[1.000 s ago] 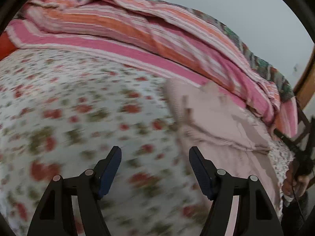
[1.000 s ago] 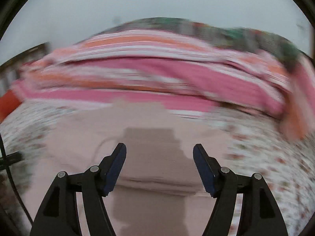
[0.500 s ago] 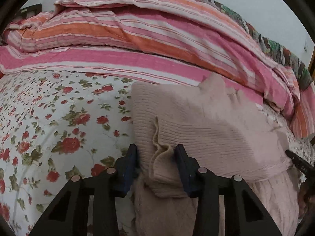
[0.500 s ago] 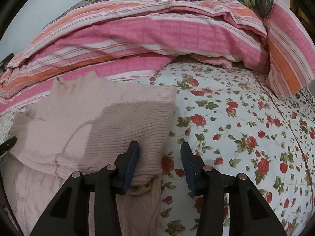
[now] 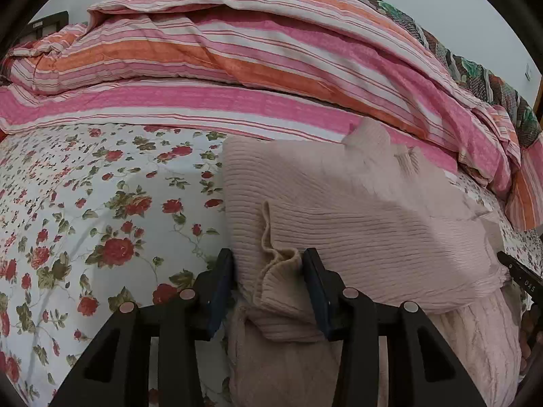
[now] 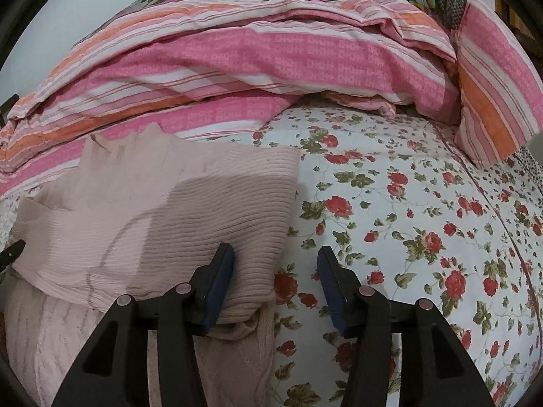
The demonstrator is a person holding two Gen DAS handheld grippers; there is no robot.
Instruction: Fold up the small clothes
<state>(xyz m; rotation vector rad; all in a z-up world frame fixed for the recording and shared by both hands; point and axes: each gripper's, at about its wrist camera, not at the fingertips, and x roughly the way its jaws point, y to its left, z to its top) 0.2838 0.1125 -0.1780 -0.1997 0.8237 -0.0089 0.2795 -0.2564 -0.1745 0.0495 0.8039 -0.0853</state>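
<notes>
A pale pink ribbed knit garment [image 5: 339, 210] lies folded on the floral bedsheet [image 5: 101, 210]. My left gripper [image 5: 268, 285] straddles its near left corner with the jaws part open, the fabric bunched between the fingers. In the right wrist view the same garment [image 6: 152, 217] fills the left half. My right gripper [image 6: 275, 281] is open at its near right corner, the left finger [image 6: 220, 271] resting on the fabric, the right finger over the sheet. A lighter pink knit layer [image 6: 51, 332] lies underneath.
A rumpled pink, orange and white striped duvet [image 5: 237, 68] is piled along the far side of the bed. A striped pillow [image 6: 492, 78] sits at the far right. Floral sheet [image 6: 424, 237] stretches to the right of the garment.
Both grippers came down to the garment's near corners and narrowed from wide open a second ago. Since half a second ago both have opened a little; the garment has stayed flat.
</notes>
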